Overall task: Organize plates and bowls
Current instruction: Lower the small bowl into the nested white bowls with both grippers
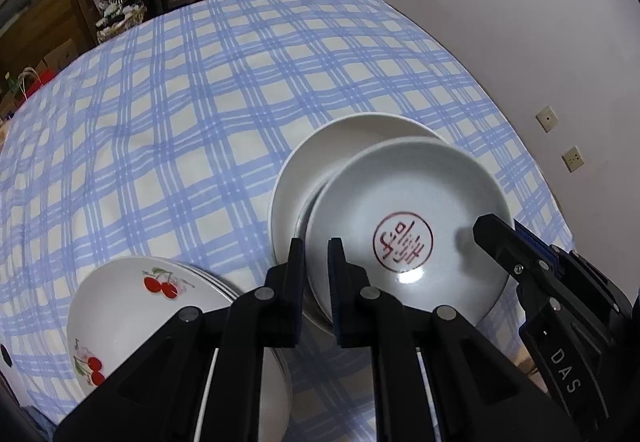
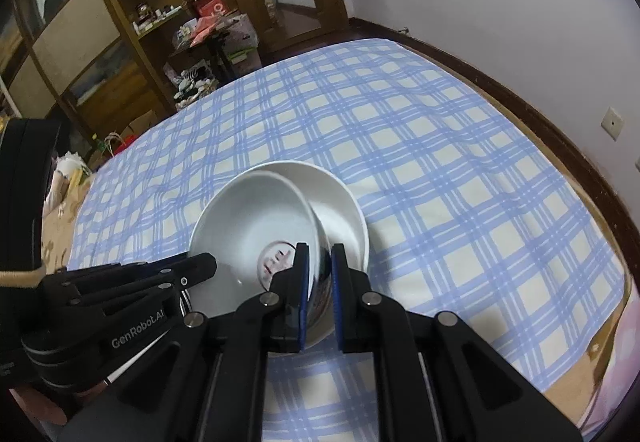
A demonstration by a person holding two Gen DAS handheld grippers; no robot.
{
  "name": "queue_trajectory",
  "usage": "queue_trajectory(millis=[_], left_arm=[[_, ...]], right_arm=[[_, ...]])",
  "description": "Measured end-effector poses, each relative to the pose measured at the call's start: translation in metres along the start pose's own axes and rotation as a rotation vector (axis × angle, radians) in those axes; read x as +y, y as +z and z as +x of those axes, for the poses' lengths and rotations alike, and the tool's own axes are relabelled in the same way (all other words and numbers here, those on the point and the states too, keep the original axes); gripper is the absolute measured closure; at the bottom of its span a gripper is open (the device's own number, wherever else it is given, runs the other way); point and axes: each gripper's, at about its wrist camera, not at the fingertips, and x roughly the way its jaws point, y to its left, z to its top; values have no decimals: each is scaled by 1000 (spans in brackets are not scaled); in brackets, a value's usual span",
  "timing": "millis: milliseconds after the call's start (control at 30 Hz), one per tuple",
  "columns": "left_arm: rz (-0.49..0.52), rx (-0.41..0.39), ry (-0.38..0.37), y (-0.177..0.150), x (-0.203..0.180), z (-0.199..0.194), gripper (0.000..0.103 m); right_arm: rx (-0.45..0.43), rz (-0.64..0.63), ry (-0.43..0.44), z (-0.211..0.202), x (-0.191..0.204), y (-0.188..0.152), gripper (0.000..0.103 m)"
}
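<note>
Right gripper fingers clamping plate rim, over white bowl

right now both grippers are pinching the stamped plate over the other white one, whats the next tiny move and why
Probably ease both grippers open. The stamped plate already seems to sit in the plain white plate, slightly off-centre, while the left gripper and right gripper clamp opposite rims. Contact underneath is hidden, so release slowly.

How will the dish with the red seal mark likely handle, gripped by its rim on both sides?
The red-seal dish looks glazed and glossy, so probably slippery between narrow pads. It seems rigid ceramic, likely chipping if dropped onto the plain white dish below.
</note>
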Motion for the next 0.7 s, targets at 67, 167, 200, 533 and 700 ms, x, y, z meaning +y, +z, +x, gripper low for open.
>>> queue_trajectory(millis=[67,167,200,533,700], left_arm=[[8,-12,-11,1,-2,-1,92],[15,-23,-9,1,-6,-3,92],[18,-21,-7,1,-7,-3,91],[17,-39,13,0,3,-19,86],[12,-24,1,5,16,-24,83]], right_arm=[[-11,4,11,-1,0,0,90],[-41,-6,18,-7,2,1,90],[-40,-4,17,-7,1,1,90],[-66,69,28,-16,-15,1,90],[-64,106,37,-19,-25,1,89]])
